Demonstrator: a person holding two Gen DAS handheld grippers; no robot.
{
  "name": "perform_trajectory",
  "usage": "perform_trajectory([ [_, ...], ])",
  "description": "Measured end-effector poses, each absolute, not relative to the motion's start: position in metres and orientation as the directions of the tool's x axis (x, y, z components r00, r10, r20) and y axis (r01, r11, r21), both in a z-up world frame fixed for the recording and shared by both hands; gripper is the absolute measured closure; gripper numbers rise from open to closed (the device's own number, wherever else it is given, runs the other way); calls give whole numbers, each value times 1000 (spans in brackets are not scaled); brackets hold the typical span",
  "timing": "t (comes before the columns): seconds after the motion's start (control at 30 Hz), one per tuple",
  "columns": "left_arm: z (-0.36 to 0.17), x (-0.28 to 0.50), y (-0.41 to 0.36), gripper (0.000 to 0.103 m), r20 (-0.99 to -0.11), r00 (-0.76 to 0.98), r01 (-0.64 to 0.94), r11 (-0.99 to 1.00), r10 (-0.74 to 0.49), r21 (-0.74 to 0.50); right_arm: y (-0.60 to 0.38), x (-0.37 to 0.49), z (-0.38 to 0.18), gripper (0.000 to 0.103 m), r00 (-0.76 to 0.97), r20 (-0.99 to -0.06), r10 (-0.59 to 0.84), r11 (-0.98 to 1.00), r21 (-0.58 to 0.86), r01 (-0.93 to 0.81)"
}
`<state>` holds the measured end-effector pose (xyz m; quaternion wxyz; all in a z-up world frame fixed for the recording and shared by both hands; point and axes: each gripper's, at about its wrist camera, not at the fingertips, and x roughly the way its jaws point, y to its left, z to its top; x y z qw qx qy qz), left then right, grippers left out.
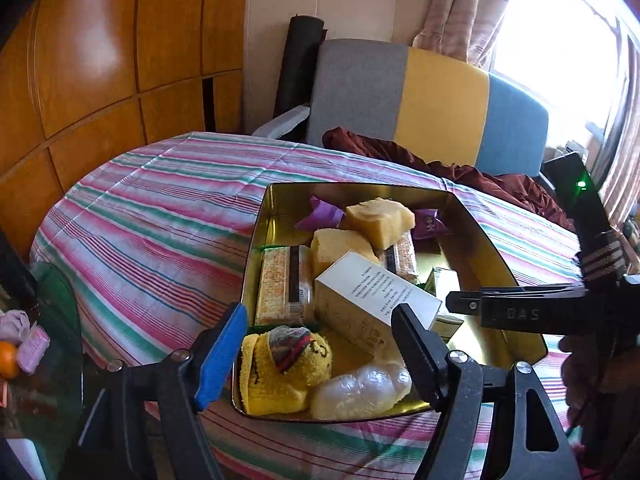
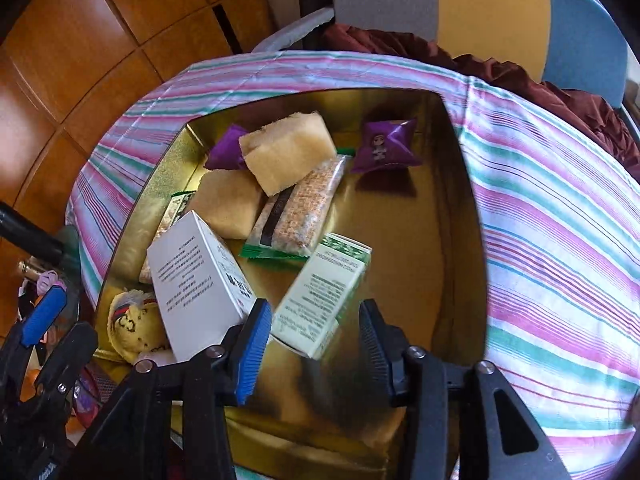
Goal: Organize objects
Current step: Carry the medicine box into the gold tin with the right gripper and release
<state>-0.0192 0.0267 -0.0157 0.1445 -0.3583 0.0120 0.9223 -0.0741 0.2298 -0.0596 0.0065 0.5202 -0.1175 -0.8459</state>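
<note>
Green-white carton (image 2: 320,300) lies tilted in the gold tin (image 2: 460,208), btwn my right claw (image 2: 316,340) pads, which are spread, not pressing. Light, stiff card; I'd pinch its long flat sides. Left claw (image 1: 320,344) spread, empty. Left view shows clear bag (image 1: 360,392), unseen in right view; tin sits on striped tabletop (image 1: 160,220)

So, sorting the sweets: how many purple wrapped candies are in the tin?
2: one purple candy lies alone near the tin's far right corner, the other lies half-hidden under a sponge. More may be buried.
</note>
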Motion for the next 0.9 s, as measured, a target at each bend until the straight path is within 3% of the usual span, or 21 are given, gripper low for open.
perform_trajectory([
  [0.33, -6, -8, 40, 24, -646, -711, -318, -946, 279, -59, 271, -23, -38, 56, -507, -857, -94, -961, 212, -179],
  [0.9, 0, 9, 91, 19, -656, -656, -467, -883, 374, -36, 423, 80, -22, 54, -478, -875, 73, -858, 189, -477],
])
